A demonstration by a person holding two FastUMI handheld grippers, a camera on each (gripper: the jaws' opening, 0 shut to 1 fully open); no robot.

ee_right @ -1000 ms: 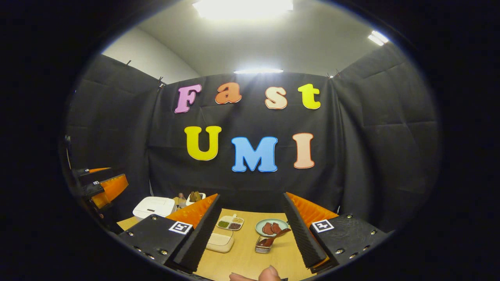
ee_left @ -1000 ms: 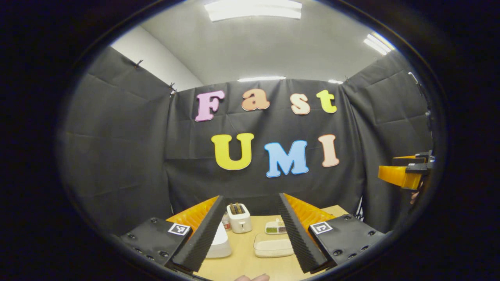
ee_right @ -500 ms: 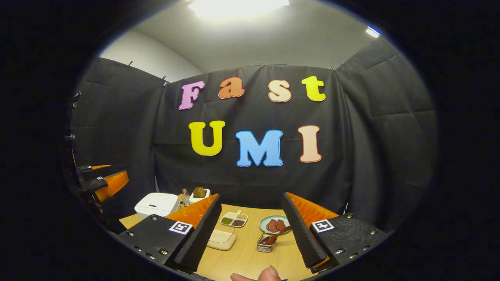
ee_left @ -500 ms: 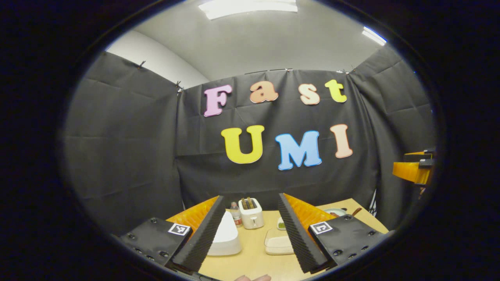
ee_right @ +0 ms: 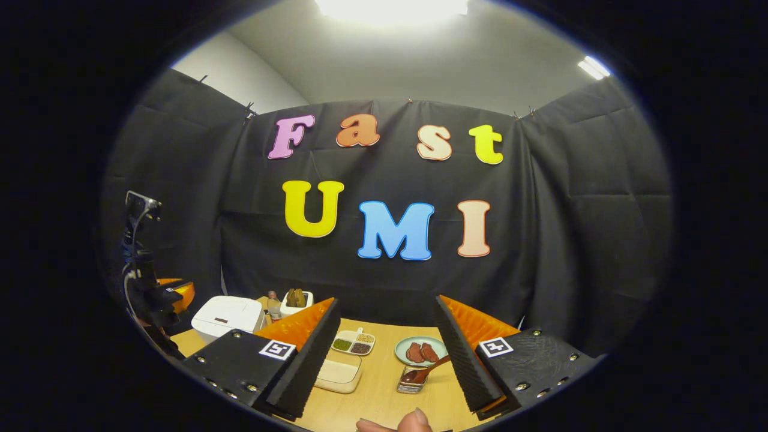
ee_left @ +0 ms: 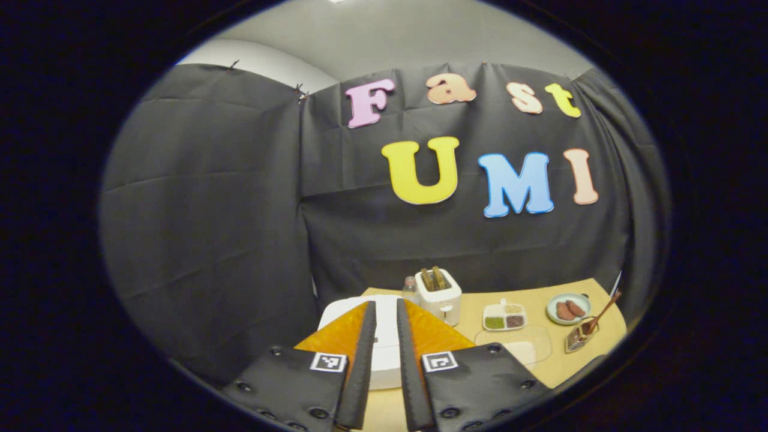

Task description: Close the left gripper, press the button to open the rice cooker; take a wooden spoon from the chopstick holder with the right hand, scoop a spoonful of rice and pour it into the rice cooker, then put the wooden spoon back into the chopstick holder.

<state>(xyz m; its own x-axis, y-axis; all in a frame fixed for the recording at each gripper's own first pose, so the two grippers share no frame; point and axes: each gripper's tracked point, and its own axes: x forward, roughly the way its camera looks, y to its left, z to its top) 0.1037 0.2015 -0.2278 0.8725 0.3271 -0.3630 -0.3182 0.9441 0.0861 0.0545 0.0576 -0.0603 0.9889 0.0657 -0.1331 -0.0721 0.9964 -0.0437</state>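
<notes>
left gripper (ee_left: 384,360) jaws nearly pressed together, holding nothing | rice cooker (ee_left: 384,336) lying dead ahead at lower centre, lid down | right gripper (ee_right: 384,354) jaws spread, empty | wooden spoon (ee_right: 427,369) standing in chopstick holder (ee_right: 410,384), lower centre on table (ee_right: 372,402)

On your worktop (ee_right: 384,396), the rice cooker (ee_right: 227,314) sits far left, the toaster (ee_right: 296,301) behind it, and the spoon (ee_right: 425,372) in its holder (ee_right: 410,383) before the plate (ee_right: 421,350).

Bright ceiling light (ee_right: 391,6) glares overhead, fisheye warp at edges, sharp focus
</notes>
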